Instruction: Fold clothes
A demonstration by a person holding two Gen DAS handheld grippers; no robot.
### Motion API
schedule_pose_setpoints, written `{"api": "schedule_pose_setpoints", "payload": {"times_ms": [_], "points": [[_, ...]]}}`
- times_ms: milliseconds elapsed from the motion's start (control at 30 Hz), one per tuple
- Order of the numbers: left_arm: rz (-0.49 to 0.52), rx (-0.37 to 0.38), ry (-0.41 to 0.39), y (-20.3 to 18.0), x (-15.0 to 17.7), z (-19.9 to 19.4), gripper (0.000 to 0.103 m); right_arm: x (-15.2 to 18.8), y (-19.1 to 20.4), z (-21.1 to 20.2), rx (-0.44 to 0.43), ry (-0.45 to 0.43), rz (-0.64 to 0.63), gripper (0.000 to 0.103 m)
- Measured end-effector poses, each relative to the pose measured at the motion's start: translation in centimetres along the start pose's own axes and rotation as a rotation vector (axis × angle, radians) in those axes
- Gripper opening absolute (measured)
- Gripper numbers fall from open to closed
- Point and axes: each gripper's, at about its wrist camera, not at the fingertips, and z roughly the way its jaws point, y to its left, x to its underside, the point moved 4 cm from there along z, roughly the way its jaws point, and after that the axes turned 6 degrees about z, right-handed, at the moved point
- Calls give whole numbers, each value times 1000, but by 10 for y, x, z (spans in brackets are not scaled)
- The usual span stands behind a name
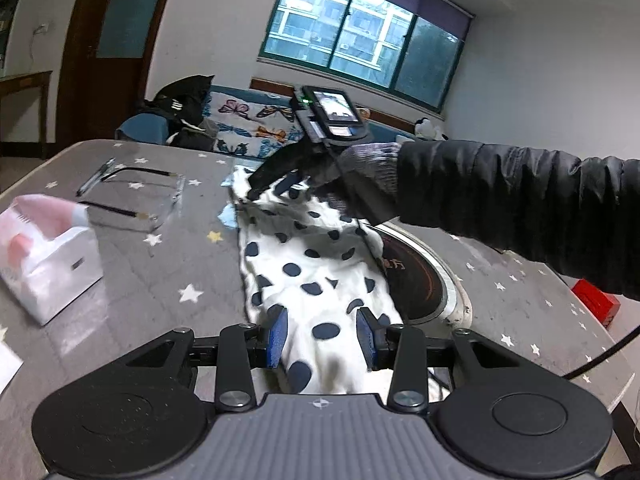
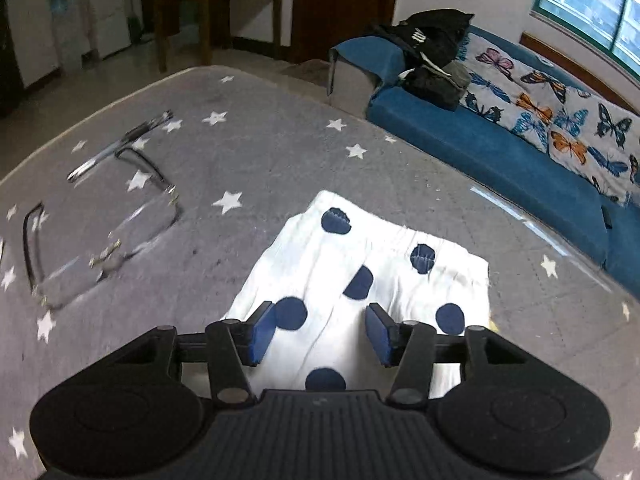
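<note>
A white garment with dark blue dots lies along the grey star-patterned table. My left gripper is open, its blue pads on either side of the cloth's near end. My right gripper shows in the left wrist view at the cloth's far end, with its fingers down on the fabric. In the right wrist view the right gripper is open over the dotted cloth, whose far edge lies flat on the table.
A white box and a clear plastic case lie left of the cloth. A round dark inset is under its right side. A red box sits at the right edge. A blue sofa stands beyond the table.
</note>
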Motion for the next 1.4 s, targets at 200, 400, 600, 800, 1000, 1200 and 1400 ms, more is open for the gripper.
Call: {"api": "schedule_pose_setpoints", "payload": {"times_ms": [200, 400, 600, 800, 1000, 1200, 1400], "points": [[25, 47, 47, -7, 5, 17, 41, -5, -12, 7, -26, -9, 72, 70], [38, 55, 119, -12, 19, 25, 41, -6, -23, -1, -79, -7, 113, 75], [42, 33, 76, -7, 7, 18, 48, 1, -32, -24, -131, -9, 118, 86], [51, 24, 32, -9, -10, 22, 49, 23, -36, -67, -177, -10, 57, 96], [58, 6, 21, -11, -23, 45, 44, 63, -33, -106, -207, -4, 0, 97], [33, 2, 86, 4, -21, 73, 23, 115, -26, -140, -236, 0, -56, 97], [1, -61, 163, 22, -7, 89, 13, 158, -2, -167, -295, -12, -133, 97]]}}
